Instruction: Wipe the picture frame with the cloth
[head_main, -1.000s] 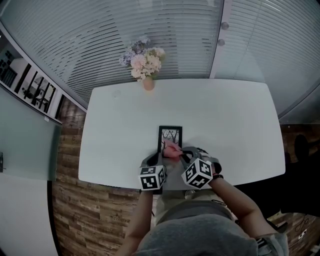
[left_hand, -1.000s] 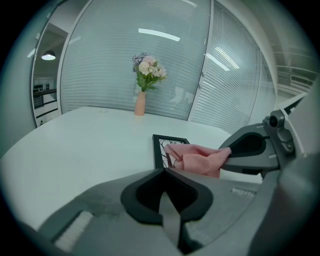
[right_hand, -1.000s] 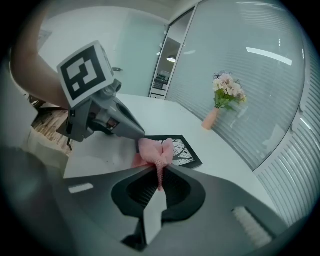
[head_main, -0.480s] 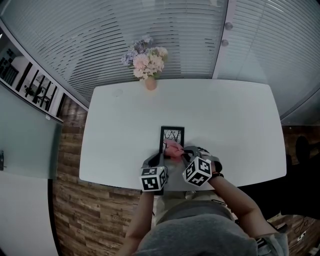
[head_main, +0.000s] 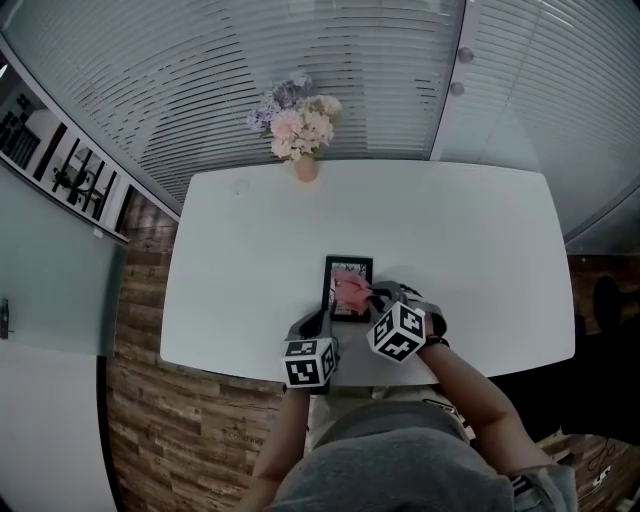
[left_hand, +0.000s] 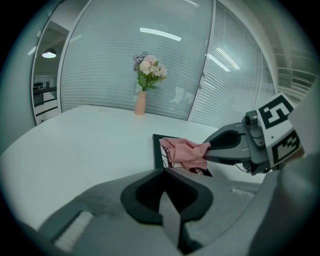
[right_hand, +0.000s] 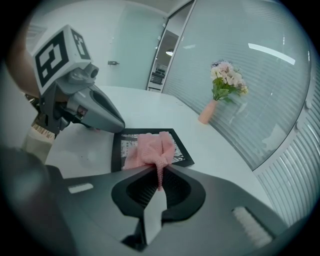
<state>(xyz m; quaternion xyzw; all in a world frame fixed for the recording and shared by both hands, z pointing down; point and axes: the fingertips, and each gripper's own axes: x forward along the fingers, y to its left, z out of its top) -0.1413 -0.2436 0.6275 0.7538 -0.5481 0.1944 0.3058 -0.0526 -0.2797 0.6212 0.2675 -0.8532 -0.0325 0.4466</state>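
While the right gripper (right_hand: 159, 171) clamps a thin fold of the pink cloth (right_hand: 149, 150) between its closed jaws, the bunched rest of the cloth lies on the frame (head_main: 345, 266), over the middle of its picture. The frame is black-edged and lies flat on the white table (head_main: 240, 260), with one short side turned to the person. Its picture shows dark branch-like lines on a pale ground, partly covered by the cloth. The right gripper reaches in over the frame's near right corner, tilted down toward the glass.

The left gripper (left_hand: 164, 171) sits at the frame's near left corner. Its jaws are pressed together with nothing between them. From the right gripper view its tip meets that corner, though whether it presses on the frame or only rests just beside it cannot be told. The two grippers lie close together on the person's side of the frame, their marker cubes facing up.

Well beyond the frame's far short side, at the far edge of the table, stands a slim peach vase (head_main: 306, 168) holding pink, white and mauve flowers (head_main: 298, 120). Past the vase rises a glass wall (head_main: 380, 70) with horizontal blinds. Left of the frame, beyond the table's edge, wood flooring (head_main: 140, 330) shows.
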